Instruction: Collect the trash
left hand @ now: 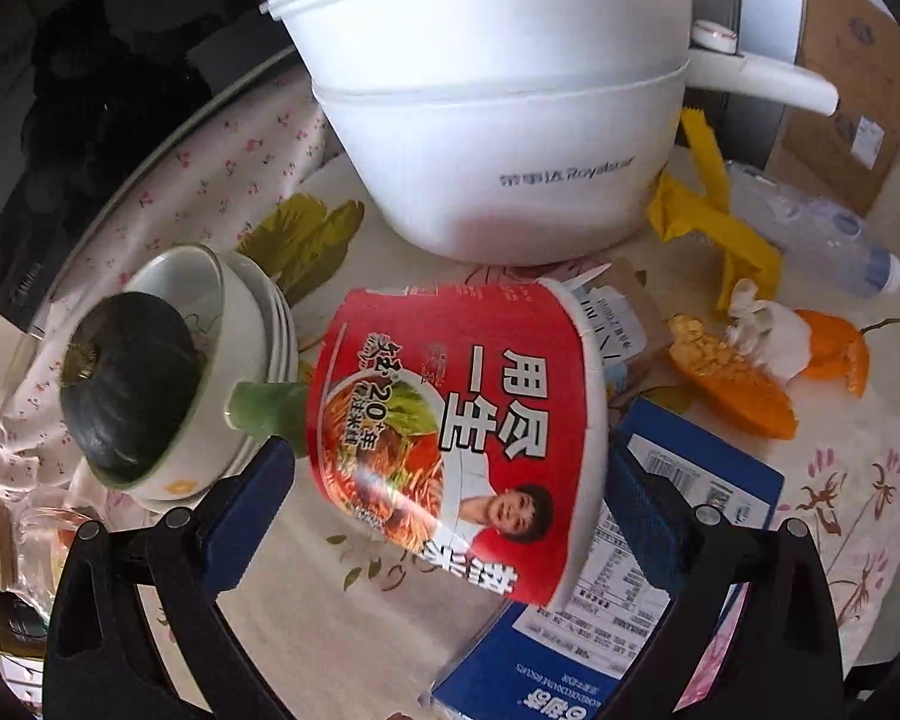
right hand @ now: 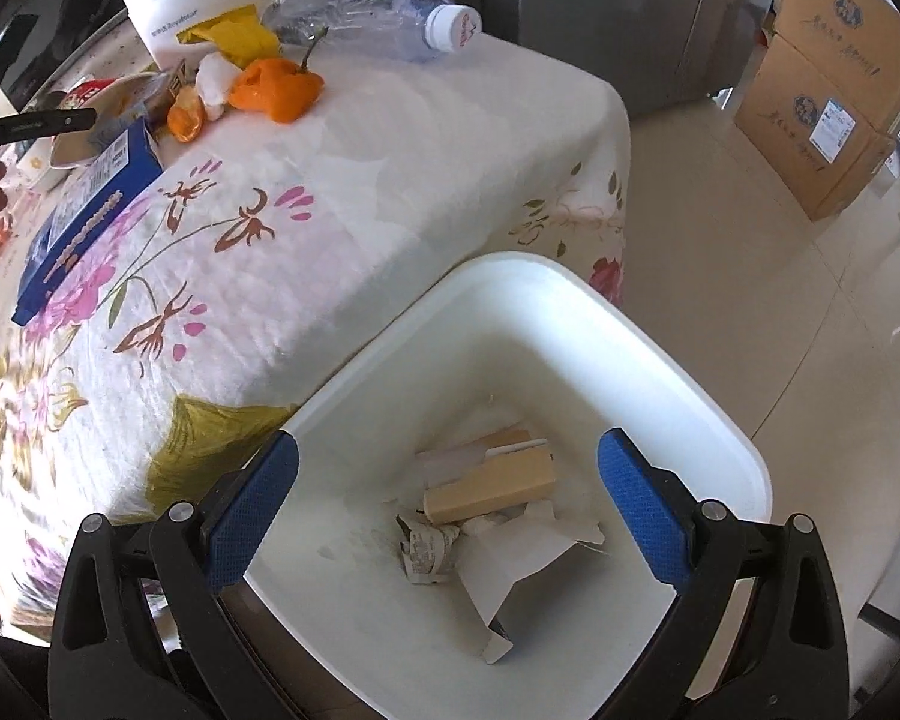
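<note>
Left gripper (left hand: 450,480) angled downward, wide jaws flanking noodle cup (left hand: 456,432).

The left wrist view looks steeply down, close over the floral-clothed tabletop (left hand: 840,480). The right wrist view looks down into a white plastic bin (right hand: 570,312) beside it (both views share the white electric pot (left hand: 480,120), seen far off on the right).

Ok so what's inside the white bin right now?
In the bin: a tan box, a crumpled paper and a flattened white carton. Whatever lies beneath them is covered.
</note>
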The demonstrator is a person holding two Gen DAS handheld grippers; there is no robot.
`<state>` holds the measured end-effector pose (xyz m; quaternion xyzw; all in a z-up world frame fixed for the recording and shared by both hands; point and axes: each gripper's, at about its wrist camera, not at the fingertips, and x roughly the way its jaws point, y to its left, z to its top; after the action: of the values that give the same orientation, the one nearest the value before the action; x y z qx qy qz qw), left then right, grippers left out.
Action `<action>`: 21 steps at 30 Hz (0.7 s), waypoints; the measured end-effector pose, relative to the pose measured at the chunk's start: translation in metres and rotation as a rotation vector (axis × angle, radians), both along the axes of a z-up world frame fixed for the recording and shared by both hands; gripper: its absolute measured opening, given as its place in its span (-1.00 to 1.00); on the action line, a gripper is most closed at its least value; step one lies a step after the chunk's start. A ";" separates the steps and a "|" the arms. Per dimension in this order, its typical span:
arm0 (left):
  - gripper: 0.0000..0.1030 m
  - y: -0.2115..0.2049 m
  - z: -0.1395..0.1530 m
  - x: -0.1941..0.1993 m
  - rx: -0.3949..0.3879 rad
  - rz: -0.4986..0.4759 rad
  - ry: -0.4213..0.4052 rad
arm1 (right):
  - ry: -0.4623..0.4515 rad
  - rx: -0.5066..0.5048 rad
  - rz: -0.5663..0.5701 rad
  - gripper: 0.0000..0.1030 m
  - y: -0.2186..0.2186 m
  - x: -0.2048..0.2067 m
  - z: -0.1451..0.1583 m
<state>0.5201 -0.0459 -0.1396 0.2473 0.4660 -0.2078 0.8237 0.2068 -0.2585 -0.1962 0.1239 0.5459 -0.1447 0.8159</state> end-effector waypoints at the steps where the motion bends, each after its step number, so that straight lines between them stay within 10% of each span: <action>1: 0.87 0.001 -0.002 0.004 -0.002 0.007 0.010 | 0.001 -0.002 0.004 0.86 0.000 0.000 0.000; 14: 0.53 0.000 0.015 -0.043 -0.114 0.082 -0.134 | -0.041 0.037 0.014 0.86 -0.002 -0.009 0.016; 16: 0.24 -0.002 0.021 -0.066 -0.076 0.117 -0.240 | -0.063 0.042 0.021 0.86 -0.001 -0.011 0.022; 18: -0.57 -0.005 0.023 -0.087 -0.037 0.128 -0.301 | -0.083 0.051 0.025 0.86 0.000 -0.014 0.028; 21: -0.79 -0.002 0.029 -0.109 -0.027 0.164 -0.339 | -0.103 0.065 0.034 0.86 0.003 -0.017 0.032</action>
<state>0.4108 -0.0477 -0.1102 0.2287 0.3364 -0.1013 0.9079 0.1903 -0.2555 -0.1640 0.1484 0.5098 -0.1066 0.8407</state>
